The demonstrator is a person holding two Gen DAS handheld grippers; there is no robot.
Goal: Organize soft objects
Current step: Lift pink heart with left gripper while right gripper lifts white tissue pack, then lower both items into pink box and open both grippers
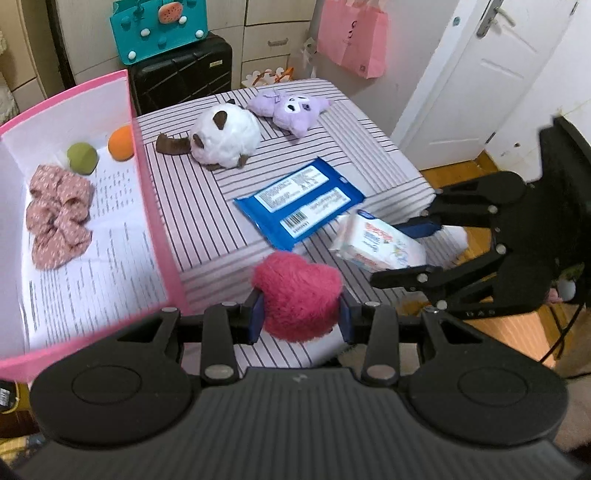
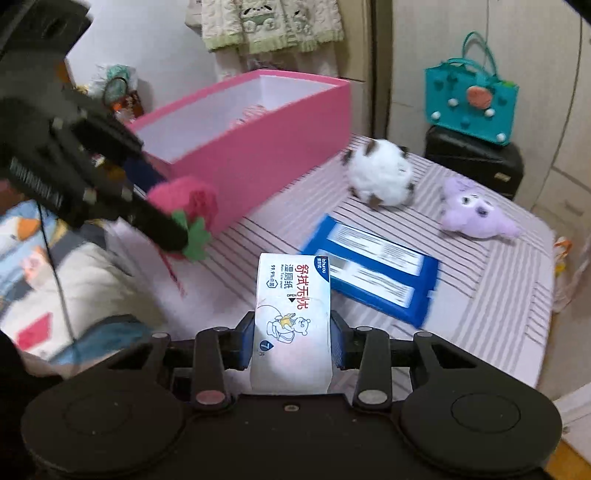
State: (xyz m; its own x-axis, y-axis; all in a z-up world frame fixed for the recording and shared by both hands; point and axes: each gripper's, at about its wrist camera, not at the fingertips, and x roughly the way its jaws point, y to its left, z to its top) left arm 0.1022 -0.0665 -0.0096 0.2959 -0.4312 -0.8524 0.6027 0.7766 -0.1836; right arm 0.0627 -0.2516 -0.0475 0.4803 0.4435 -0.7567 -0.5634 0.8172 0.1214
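My left gripper (image 1: 299,317) is shut on a red plush strawberry (image 1: 295,299), held just right of the pink box (image 1: 147,206) above the striped bed (image 1: 207,221). The right wrist view shows that strawberry (image 2: 188,203) with green leaves beside the box wall (image 2: 240,166). My right gripper (image 2: 293,339) is shut on a white wet-wipe pack (image 2: 291,310), held upright over the bed's near edge. A pink scrunchie (image 1: 59,210), a green ball (image 1: 82,158) and an orange ball (image 1: 121,143) lie in the box. On the bed are a blue wipe pack (image 1: 299,201), a white plush (image 1: 225,138) and a purple plush (image 1: 291,109).
Beyond the bed stands a black suitcase (image 1: 181,74) with a teal felt bag (image 1: 159,29) on top. A pink paper bag (image 1: 354,40) hangs by the white door (image 1: 476,74). Wooden floor (image 1: 461,166) lies to the bed's right.
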